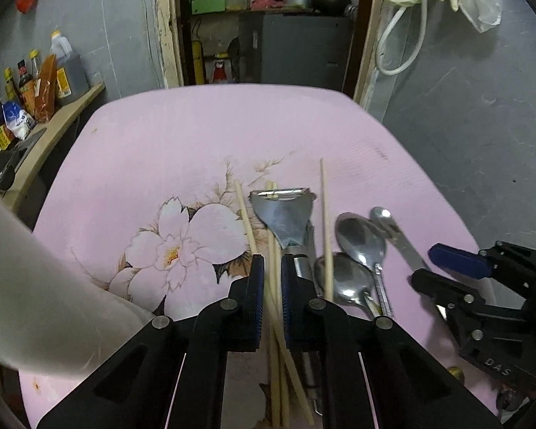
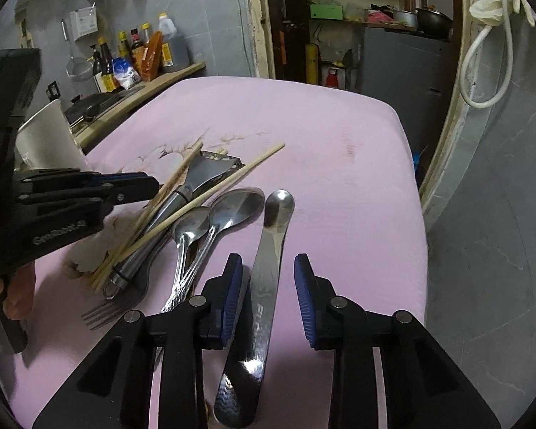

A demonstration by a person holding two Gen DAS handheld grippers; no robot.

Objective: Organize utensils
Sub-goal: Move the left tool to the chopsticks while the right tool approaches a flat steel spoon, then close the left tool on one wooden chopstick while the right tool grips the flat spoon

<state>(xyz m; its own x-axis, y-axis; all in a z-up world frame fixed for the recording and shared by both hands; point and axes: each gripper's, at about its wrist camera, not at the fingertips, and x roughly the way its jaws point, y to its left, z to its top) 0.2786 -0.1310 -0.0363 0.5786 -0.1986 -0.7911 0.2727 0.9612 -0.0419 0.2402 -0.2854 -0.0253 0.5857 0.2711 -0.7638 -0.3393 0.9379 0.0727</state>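
On the pink flowered cloth lies a heap of steel utensils. My left gripper is shut on a bundle of wooden chopsticks beside a steel peeler. Another chopstick lies across two spoons. In the right wrist view my right gripper stands open astride a long flat steel utensil, with a gap on both sides of it. Left of it lie the two spoons, a fork and the peeler. The left gripper shows there too.
A white cup stands at the cloth's left edge, close behind the left gripper. A shelf with sauce bottles runs along the left wall. The table ends close on the right, with grey floor beyond. A hand holds the left tool.
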